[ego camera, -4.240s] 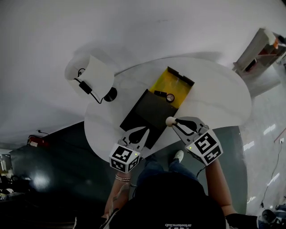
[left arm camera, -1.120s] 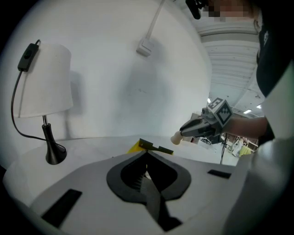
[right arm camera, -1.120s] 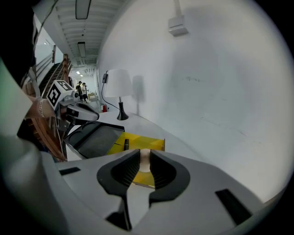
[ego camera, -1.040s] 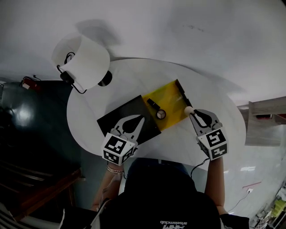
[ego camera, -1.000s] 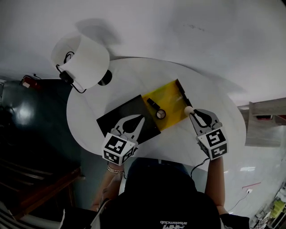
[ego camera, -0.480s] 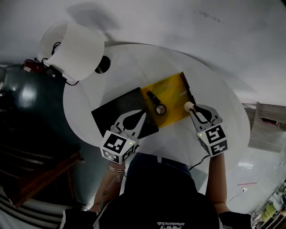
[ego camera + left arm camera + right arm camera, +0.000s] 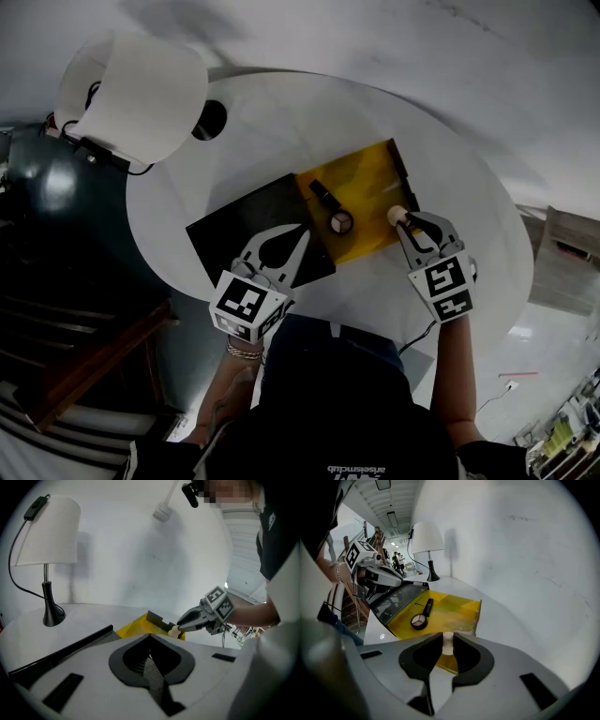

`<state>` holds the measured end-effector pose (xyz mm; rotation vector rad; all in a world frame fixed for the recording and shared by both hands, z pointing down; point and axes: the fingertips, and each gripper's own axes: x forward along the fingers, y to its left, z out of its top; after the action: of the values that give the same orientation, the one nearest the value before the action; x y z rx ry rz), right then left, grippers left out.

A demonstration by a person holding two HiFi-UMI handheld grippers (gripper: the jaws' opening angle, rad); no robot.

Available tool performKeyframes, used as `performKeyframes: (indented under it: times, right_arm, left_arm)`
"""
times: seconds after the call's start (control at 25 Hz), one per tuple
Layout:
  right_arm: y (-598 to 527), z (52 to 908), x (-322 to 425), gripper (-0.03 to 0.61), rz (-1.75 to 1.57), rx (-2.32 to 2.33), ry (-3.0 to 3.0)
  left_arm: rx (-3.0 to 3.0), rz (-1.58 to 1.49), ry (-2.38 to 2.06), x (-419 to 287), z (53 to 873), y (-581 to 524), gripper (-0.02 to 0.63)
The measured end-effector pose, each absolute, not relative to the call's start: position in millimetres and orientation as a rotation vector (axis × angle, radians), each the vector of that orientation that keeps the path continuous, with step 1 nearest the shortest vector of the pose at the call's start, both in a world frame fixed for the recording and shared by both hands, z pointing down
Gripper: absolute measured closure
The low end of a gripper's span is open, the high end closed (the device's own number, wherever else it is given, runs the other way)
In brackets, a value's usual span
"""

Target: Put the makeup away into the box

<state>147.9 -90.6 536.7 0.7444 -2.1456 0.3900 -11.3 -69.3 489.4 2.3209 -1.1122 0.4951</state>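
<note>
Jaws of the right gripper (image 7: 448, 637) clamp a cream ball (image 7: 448, 645) — mostly hidden; left gripper (image 7: 150, 636) jaws together — empty

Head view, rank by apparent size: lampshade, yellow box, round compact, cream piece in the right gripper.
1. lampshade, though it likely sits nearer the camera
2. yellow box
3. round compact and cream piece look about alike; the held piece is nearer, so no ranking
</note>
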Motion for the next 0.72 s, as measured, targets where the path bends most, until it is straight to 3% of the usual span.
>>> performKeyframes:
  times: [0.72]
  right_arm:
    - [-92,555,142,0.488,0.387,0.721,-2.128]
  left_arm:
    - [2.303,0.519,-1.132,-20,504,-76,0.601]
